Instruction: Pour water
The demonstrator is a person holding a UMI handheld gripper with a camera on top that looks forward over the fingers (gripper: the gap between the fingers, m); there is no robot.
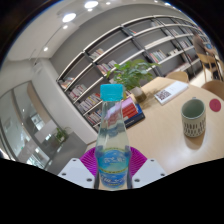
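Item: clear plastic water bottle with light-blue cap and blue label [113, 140], standing upright between the gripper [113, 160] fingers, whose magenta pads [92, 160] are pressing both its sides. Green-grey ceramic mug [193, 118] is sitting on the pale wooden table [165, 140] right of the bottle; potted plant [128, 73] and bookshelves [120, 50] are showing behind it.

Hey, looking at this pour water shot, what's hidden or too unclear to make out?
- Gripper view: bottle base, cut off below the fingers.
- Gripper: whether both pads press the bottle, masked by the bottle.
- Cup: contents, hidden by its rim.
- Bottle label: print too small.
- Shelf books: titles too small.
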